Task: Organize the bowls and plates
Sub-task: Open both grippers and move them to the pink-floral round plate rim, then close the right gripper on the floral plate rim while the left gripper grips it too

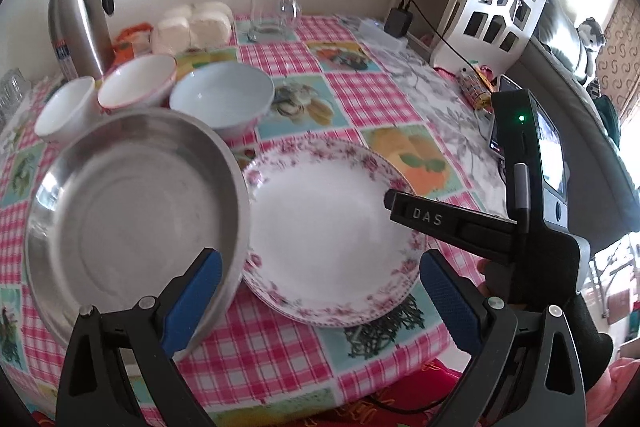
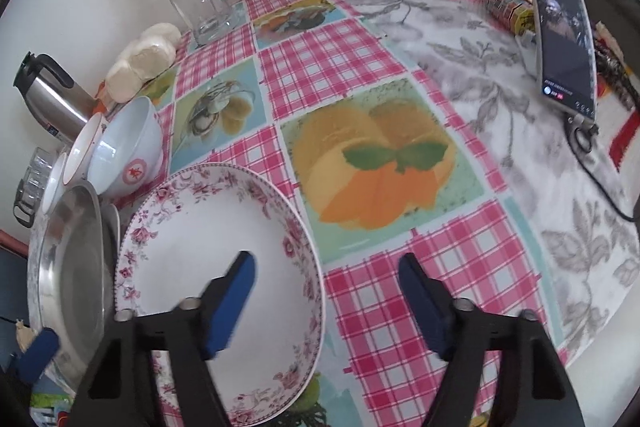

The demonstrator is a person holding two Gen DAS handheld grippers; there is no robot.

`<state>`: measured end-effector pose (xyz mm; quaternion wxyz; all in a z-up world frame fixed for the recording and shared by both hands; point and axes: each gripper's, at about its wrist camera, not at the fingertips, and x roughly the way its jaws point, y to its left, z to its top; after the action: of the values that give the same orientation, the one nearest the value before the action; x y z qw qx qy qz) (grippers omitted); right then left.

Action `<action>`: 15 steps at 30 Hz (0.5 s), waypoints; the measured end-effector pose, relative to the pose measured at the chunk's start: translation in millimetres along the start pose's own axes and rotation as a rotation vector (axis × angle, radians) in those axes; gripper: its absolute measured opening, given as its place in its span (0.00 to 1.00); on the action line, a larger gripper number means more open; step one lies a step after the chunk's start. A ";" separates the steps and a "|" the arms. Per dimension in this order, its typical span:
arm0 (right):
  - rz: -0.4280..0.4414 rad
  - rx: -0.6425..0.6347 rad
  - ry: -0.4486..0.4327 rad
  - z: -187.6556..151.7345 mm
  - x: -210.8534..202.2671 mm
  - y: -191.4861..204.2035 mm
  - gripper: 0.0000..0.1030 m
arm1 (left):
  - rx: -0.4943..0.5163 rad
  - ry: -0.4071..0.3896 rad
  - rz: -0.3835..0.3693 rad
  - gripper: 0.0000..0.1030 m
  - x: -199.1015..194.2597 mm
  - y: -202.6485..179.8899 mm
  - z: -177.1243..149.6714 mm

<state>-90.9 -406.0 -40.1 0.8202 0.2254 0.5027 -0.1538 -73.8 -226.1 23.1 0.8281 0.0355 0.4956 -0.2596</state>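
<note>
The white floral-rimmed ceramic plate [image 2: 216, 267] is straddled at its rim by the half-open, empty right gripper [image 2: 326, 301]. The round steel dish [image 1: 132, 223] is overlapped by 1 finger of the wide-open, empty left gripper [image 1: 320, 301]. "DAS" is read on the right gripper's finger.

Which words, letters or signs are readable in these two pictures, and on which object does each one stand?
"DAS": raised letters on a finger of the right gripper, seen from the left wrist view.
A red round emblem with one character on the pale blue bowl: too blurred to read.
Label on the steel flask: too small to read.
Text on the phone screen: too small to read.
Print on the small box: unreadable.
</note>
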 end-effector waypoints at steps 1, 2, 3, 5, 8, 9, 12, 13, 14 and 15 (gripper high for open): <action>0.005 -0.003 0.010 -0.1 2.1 0.6 0.64 | -0.012 0.011 -0.010 0.95 1.7 1.1 -0.6; 0.007 -0.007 0.024 -1.4 4.2 1.6 0.59 | -0.023 0.022 -0.017 0.94 3.5 2.5 -1.1; 0.004 -0.011 0.035 -1.9 7.0 2.2 0.51 | -0.031 0.029 -0.021 0.90 4.5 3.5 -1.7; 0.000 -0.021 0.044 -3.2 9.1 2.6 0.46 | -0.050 0.048 -0.033 0.84 8.0 5.2 -2.6; -0.008 -0.020 0.044 -3.3 9.6 2.4 0.35 | -0.065 0.064 -0.049 0.83 11.5 4.8 -4.1; -0.007 -0.013 0.043 -3.0 9.8 1.5 0.35 | -0.063 0.065 -0.047 0.83 12.2 3.5 -4.5; -0.019 -0.014 0.031 -1.6 8.0 -0.7 0.35 | -0.055 0.070 -0.038 0.81 14.7 0.0 -5.8; -0.027 -0.018 0.027 -0.5 7.4 -0.8 0.35 | -0.054 0.074 -0.037 0.77 16.1 -0.2 -6.0; -0.035 -0.023 0.024 -0.1 6.8 -0.6 0.35 | -0.055 0.081 -0.036 0.74 18.1 -0.7 -6.5; -0.041 -0.025 0.022 0.5 5.8 -1.5 0.35 | -0.057 0.092 -0.034 0.73 20.3 -0.3 -7.6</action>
<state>-88.6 -407.7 -45.4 0.8140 0.2065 0.5182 -0.1620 -72.4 -231.9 2.3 0.8006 0.0153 0.5408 -0.2576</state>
